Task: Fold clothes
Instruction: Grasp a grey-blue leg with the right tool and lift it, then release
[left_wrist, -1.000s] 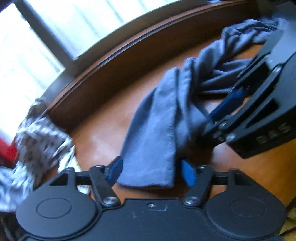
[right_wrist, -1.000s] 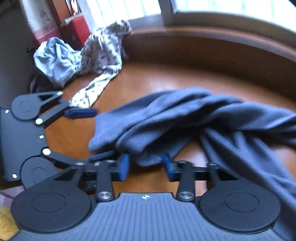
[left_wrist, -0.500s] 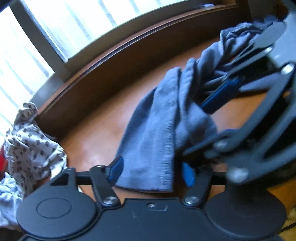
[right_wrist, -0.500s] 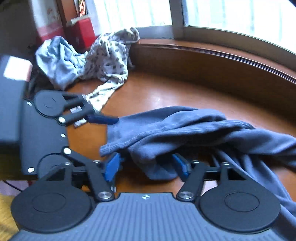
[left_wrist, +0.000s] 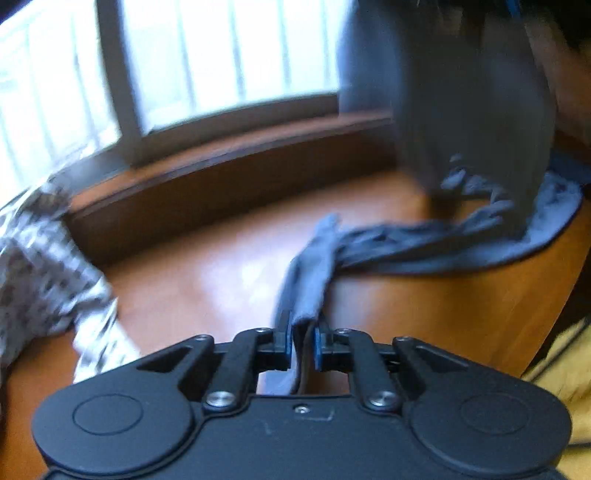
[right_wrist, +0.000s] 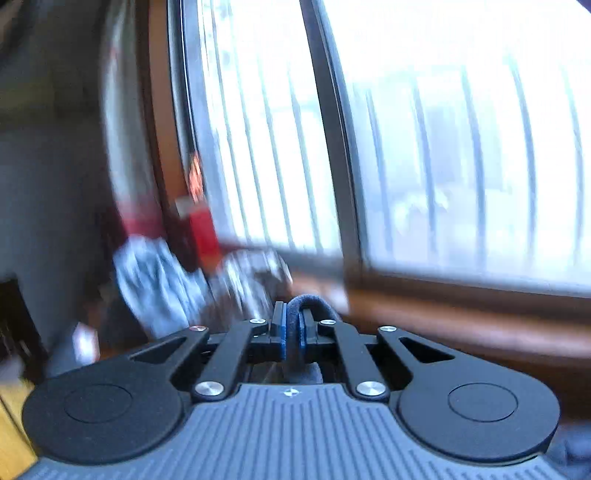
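A blue-grey garment (left_wrist: 424, 247) stretches across the wooden table (left_wrist: 207, 280) in the left wrist view. One end rises in a blurred hanging sheet (left_wrist: 469, 110) at the upper right. My left gripper (left_wrist: 303, 332) is closing on the near end, pads pressed on a narrow fold just above the table. In the right wrist view my right gripper (right_wrist: 291, 326) is closing on a rolled bit of the same garment (right_wrist: 312, 301), held high and pointing at the window. The rest of the cloth is hidden below that gripper.
A patterned white garment (left_wrist: 40, 266) lies at the table's left, by the raised wooden rim (left_wrist: 221, 184). More pale clothes (right_wrist: 155, 280) and a red box (right_wrist: 203, 232) sit under the barred window (right_wrist: 461, 147). Something yellow (left_wrist: 561, 369) lies past the table's right edge.
Both grippers shut on the blue-grey garment. The right one rose steeply, lifting its end of the cloth off the table. The left one lifted a little and drew the near end out.
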